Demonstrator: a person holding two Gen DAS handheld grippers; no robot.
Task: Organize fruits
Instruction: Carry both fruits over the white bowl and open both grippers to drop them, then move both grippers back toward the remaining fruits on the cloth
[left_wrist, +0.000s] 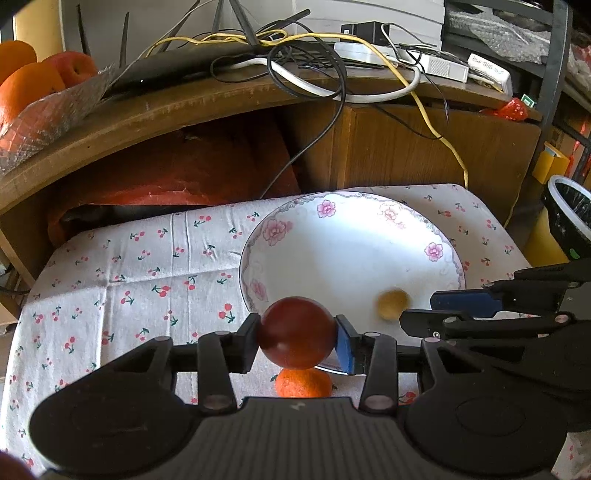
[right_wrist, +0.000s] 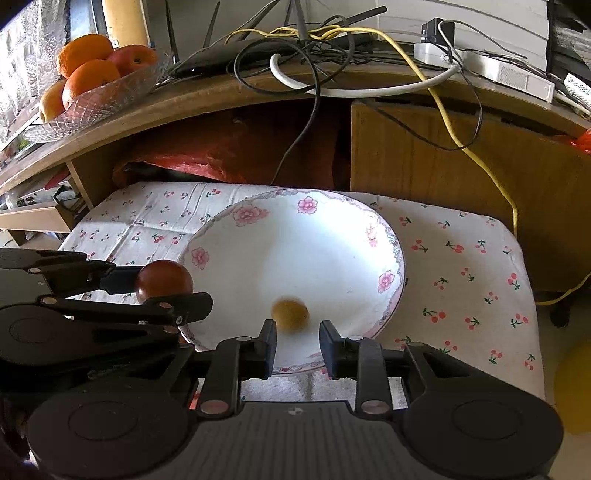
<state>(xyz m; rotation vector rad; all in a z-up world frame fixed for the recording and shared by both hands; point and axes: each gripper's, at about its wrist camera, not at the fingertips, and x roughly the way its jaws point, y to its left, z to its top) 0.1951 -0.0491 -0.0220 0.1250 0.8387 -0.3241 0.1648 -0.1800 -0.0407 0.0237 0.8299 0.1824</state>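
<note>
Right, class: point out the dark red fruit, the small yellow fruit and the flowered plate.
dark red fruit (left_wrist: 297, 332), left wrist view, front face, held in the left gripper.
small yellow fruit (right_wrist: 290, 314), right wrist view, blurred middle.
flowered plate (right_wrist: 386, 280), right wrist view, right rim flower.

Black plastic tongs (left_wrist: 298, 341), blue pads (left_wrist: 343, 349), silver rivets.

left wrist: looked forward along its tongs (left_wrist: 297, 338), close and low over the near-left rim of the plate (left_wrist: 332, 236) | right wrist: faced the same way from the plate's near edge, close | shared: plate, cherry-print cloth (right_wrist: 461, 258), wooden shelf (right_wrist: 221, 92) with cables behind
</note>
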